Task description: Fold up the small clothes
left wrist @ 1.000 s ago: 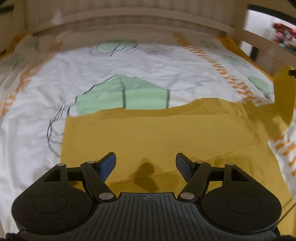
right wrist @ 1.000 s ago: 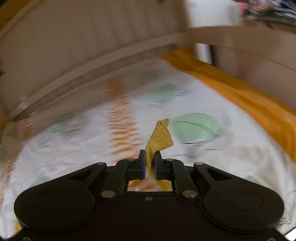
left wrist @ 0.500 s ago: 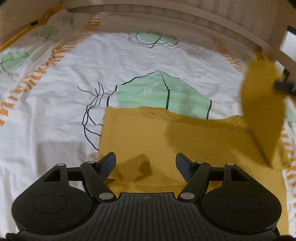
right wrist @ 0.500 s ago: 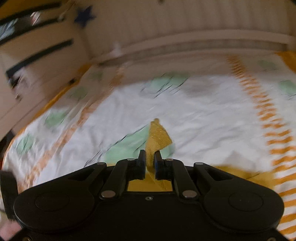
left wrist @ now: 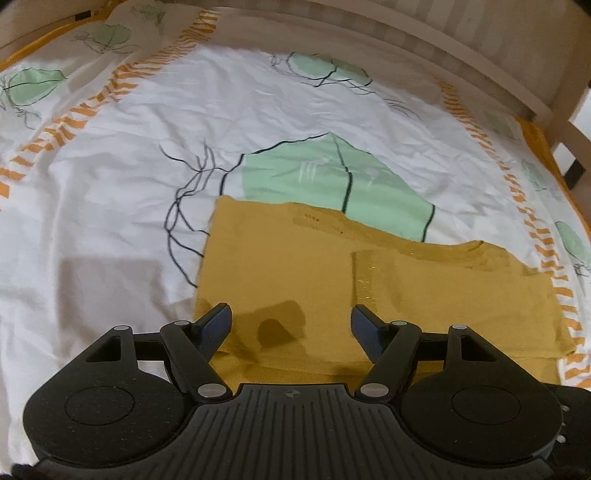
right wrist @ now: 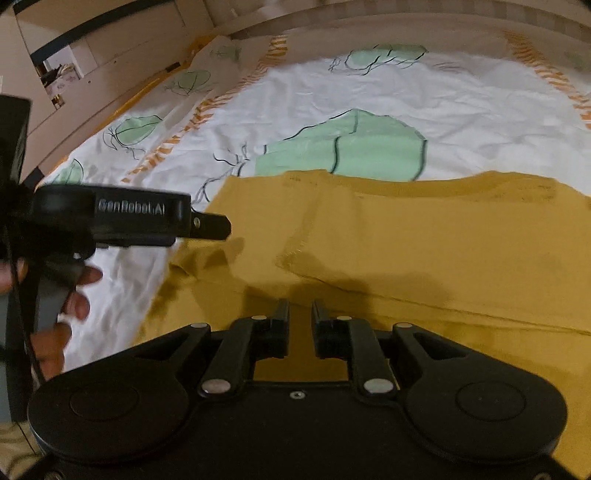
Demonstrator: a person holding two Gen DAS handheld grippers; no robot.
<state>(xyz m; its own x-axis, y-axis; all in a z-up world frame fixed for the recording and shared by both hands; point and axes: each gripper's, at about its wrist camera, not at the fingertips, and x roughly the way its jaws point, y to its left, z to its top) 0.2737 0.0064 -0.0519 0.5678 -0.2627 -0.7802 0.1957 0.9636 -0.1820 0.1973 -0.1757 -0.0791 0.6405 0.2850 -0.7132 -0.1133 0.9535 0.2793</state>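
A mustard-yellow garment (left wrist: 295, 266) lies flat on the bed sheet (left wrist: 110, 206), with a folded-over flap (left wrist: 443, 280) lying on its right part. My left gripper (left wrist: 290, 323) is open and empty, hovering just above the garment's near left part. In the right wrist view the garment (right wrist: 424, 236) fills the near middle and the flap's corner (right wrist: 295, 254) lies ahead. My right gripper (right wrist: 300, 319) has its jaws slightly apart with nothing between them, just above the cloth. The left gripper's body (right wrist: 129, 214) shows at the left of that view.
The sheet is white with green shapes (left wrist: 332, 181) and orange stripes (left wrist: 92, 107). A wooden bed rail (left wrist: 406, 33) runs along the far side, with a post (left wrist: 565, 122) at the right. The person's hand (right wrist: 62, 295) holds the left gripper.
My right gripper swung left across the garment carrying a yellow flap, laid it down and let go. The left gripper stayed open over the near left edge.
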